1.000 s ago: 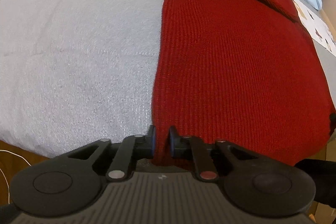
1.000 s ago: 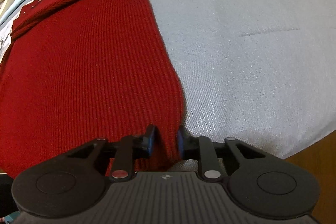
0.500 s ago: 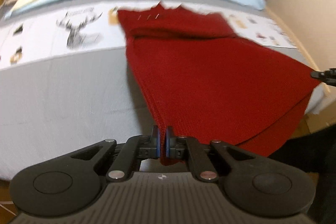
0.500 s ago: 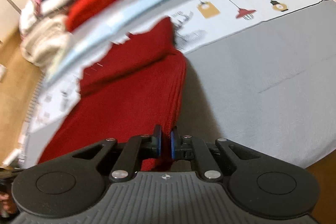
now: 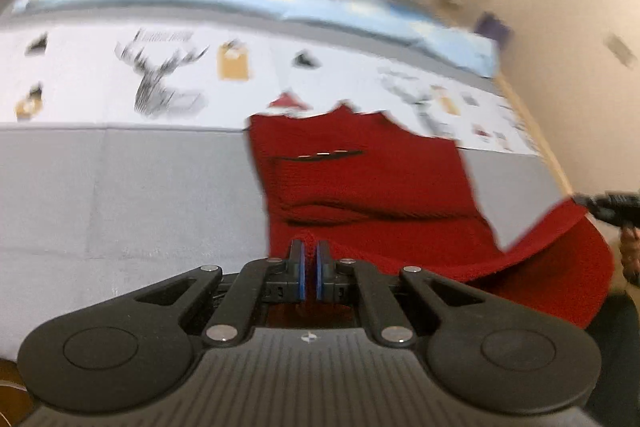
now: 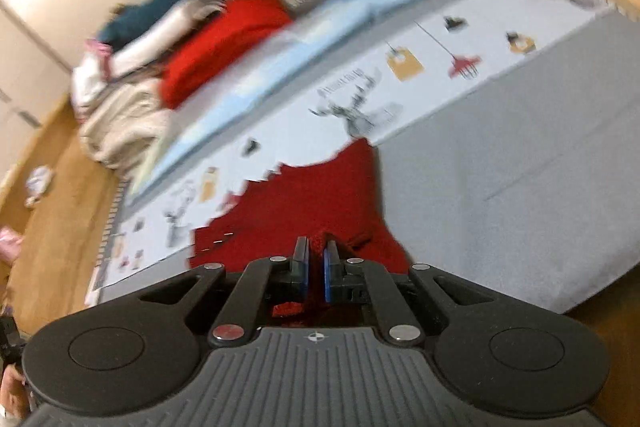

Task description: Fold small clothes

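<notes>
The bed (image 5: 120, 195), under a grey cover with a printed white band, carries a red sweater (image 5: 360, 179) whose far end lies on it. The near hem hangs raised over the bed's near edge. The left hand-held gripper (image 5: 309, 259) and right hand-held gripper (image 6: 316, 255) each pinch one hem corner.

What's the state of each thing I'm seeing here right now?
Red sweater: near edge lifted off the bed, far end lying flat.
Left gripper: shut on the sweater's corner.
Right gripper: shut on the other corner.
Clothes pile: heaped, unfolded, at the bed's far side.
</notes>
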Motion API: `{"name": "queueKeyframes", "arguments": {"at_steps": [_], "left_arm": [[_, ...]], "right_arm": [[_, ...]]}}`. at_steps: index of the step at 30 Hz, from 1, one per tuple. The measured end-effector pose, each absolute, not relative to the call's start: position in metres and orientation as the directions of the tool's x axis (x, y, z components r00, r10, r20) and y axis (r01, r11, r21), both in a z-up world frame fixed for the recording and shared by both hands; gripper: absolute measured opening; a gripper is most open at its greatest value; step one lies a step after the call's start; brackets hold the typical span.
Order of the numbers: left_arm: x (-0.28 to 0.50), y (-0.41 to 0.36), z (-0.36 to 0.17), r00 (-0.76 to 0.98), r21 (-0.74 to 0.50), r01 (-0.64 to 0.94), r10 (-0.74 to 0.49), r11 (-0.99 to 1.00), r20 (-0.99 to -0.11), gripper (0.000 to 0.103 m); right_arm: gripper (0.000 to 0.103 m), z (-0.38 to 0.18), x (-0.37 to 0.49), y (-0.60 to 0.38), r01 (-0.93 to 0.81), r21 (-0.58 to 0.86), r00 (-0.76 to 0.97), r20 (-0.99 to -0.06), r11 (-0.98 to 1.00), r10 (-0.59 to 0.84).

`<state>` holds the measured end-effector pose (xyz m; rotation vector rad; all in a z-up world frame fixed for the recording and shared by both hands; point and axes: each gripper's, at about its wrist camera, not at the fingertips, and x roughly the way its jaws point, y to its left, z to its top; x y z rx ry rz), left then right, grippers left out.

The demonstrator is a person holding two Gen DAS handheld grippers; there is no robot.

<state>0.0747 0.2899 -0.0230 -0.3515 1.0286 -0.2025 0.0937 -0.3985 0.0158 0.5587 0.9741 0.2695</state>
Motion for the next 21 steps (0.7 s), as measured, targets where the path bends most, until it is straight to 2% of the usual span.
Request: {"name": "queueKeyframes", "arguments": {"at_steps": [5,7,8,9,10,11,12,13,16,18,21], "left_arm": [[0.153,0.307,-0.079,0.52,-0.367,-0.201,-0.219,0.908,-0.826,0.008],[0.166,0.312,-0.088,0.512,-0.314,-0.271,-0.14,0.91,-0.848,0.018],[0.171,0.315,-0.089,0.512,-0.317,-0.3,-0.129,0.9,-0.849,0.026],[0.172,0.318,-0.09,0.53,-0.35,-0.312,-0.144,0.883,-0.835,0.031],[0.173,0.317,-0.092,0.535,-0.377,-0.311,-0.168,0.872,-0.828,0.04],[0.174,0.314,-0.097,0.523,-0.389,-0.296,-0.193,0.872,-0.83,0.046],[0.178,0.311,-0.105,0.489,-0.378,-0.282,-0.207,0.882,-0.847,0.047],[0.177,0.307,-0.11,0.454,-0.359,-0.271,-0.211,0.893,-0.866,0.049],[0.181,0.296,-0.135,0.384,-0.338,-0.246,-0.229,0.909,-0.895,0.057],[0.183,0.293,-0.154,0.33,-0.332,-0.255,-0.241,0.908,-0.912,0.057],[0.187,0.288,-0.167,0.312,-0.338,-0.256,-0.253,0.906,-0.916,0.057]], "right_arm": [[0.008,-0.042,0.181,-0.376,0.144,0.527,0.508,-0.766,0.838,0.394],[0.01,-0.061,0.201,-0.375,0.212,0.488,0.544,-0.779,0.847,0.312],[0.013,-0.069,0.206,-0.375,0.244,0.452,0.595,-0.769,0.858,0.236],[0.017,-0.075,0.204,-0.375,0.254,0.424,0.627,-0.756,0.87,0.186],[0.028,-0.083,0.203,-0.374,0.262,0.394,0.636,-0.757,0.881,0.149],[0.029,-0.094,0.206,-0.375,0.3,0.364,0.581,-0.803,0.882,0.133],[0.029,-0.1,0.207,-0.376,0.311,0.384,0.57,-0.807,0.87,0.153],[0.033,-0.105,0.204,-0.376,0.298,0.418,0.581,-0.793,0.858,0.185],[0.039,-0.124,0.207,-0.363,0.232,0.418,0.51,-0.821,0.878,0.256],[0.044,-0.136,0.206,-0.351,0.18,0.409,0.477,-0.832,0.895,0.284],[0.045,-0.15,0.21,-0.336,0.147,0.398,0.406,-0.859,0.906,0.311]]}}
